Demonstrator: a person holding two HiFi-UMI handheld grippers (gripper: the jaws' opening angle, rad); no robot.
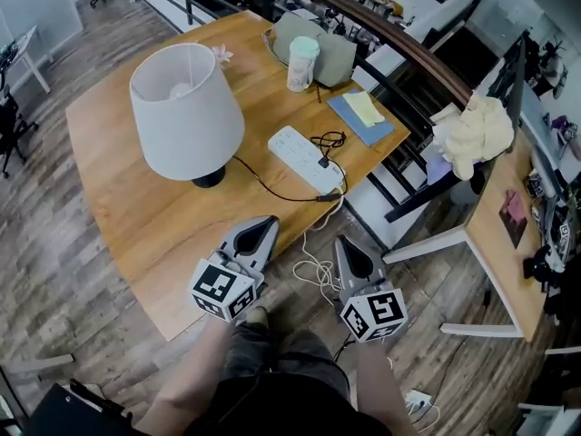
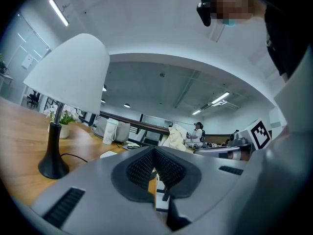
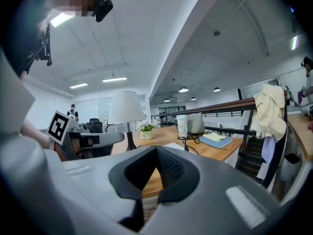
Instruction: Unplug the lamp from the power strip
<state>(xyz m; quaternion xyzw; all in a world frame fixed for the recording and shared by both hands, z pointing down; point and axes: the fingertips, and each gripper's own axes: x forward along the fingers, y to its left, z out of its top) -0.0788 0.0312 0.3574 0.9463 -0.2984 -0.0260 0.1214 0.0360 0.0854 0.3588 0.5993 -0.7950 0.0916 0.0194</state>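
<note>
L gripper (image 1: 265, 224) fingers (image 2: 142, 168) clenched, nothing betw. them — same w/ R gripper (image 1: 349, 244), fingers (image 3: 171, 168) pressed together, empty. Both sit by desk (image 1: 136, 216) front edge. Ahead on desk: strip (image 1: 306, 159), lamp (image 1: 186, 112) just left of it — black cord (image 1: 272, 192) runs from lamp base to strip's near end.

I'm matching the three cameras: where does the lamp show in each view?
Head view: lamp at upper left.
Left gripper view: lamp large, at the left.
Right gripper view: lamp small, left of centre.
Shared landmark: white cup, right of the lamp in every view.
</note>
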